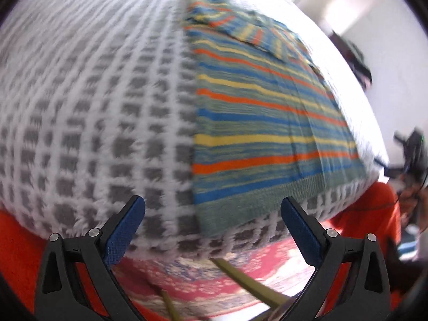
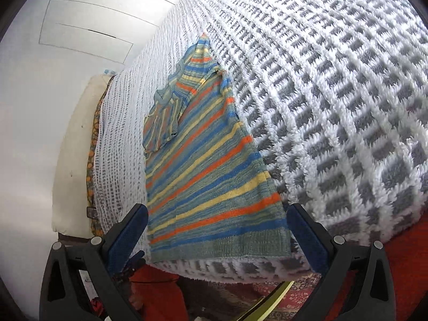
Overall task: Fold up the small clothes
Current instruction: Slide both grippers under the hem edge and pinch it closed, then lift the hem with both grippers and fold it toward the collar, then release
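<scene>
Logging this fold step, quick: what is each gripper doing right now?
Left gripper: open, holding nothing.
Right gripper: open, empty, fingers either side of the striped sweater hem.

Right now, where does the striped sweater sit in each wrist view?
Left wrist: striped sweater fills centre-right, hem nearest the open left gripper.
Right wrist: it runs up the centre, hem between the open right gripper fingers.
Shared landmark: grey-and-white checked blanket under it.
</scene>
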A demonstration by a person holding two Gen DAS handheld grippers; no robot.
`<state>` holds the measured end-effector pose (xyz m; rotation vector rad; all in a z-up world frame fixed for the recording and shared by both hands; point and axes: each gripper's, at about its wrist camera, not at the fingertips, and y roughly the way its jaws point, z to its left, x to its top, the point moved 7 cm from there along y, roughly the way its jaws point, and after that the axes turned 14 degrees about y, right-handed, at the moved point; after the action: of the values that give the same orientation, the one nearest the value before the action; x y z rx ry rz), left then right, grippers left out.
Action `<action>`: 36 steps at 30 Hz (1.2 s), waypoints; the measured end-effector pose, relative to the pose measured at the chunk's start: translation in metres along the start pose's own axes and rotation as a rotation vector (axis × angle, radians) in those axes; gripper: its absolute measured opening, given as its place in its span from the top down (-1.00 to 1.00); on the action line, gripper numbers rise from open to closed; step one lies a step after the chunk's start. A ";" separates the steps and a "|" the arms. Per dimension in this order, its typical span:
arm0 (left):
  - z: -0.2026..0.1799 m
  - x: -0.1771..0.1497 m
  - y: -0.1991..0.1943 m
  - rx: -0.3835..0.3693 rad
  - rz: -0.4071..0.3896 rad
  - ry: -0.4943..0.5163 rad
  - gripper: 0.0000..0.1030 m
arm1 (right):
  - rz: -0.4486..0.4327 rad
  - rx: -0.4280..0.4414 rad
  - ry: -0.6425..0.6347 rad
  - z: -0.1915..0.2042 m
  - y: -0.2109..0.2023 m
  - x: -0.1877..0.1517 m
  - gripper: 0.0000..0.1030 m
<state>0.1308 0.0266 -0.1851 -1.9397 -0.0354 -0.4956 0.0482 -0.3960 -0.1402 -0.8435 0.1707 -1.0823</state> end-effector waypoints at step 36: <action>0.003 -0.019 -0.064 -0.093 -0.005 -0.051 0.93 | 0.314 -0.109 -0.382 0.031 0.013 -0.066 0.90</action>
<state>0.0985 0.0599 -0.1374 -2.0435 -0.0504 -0.4582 0.0407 -0.3221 -0.1450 -1.0660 0.0387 -0.6091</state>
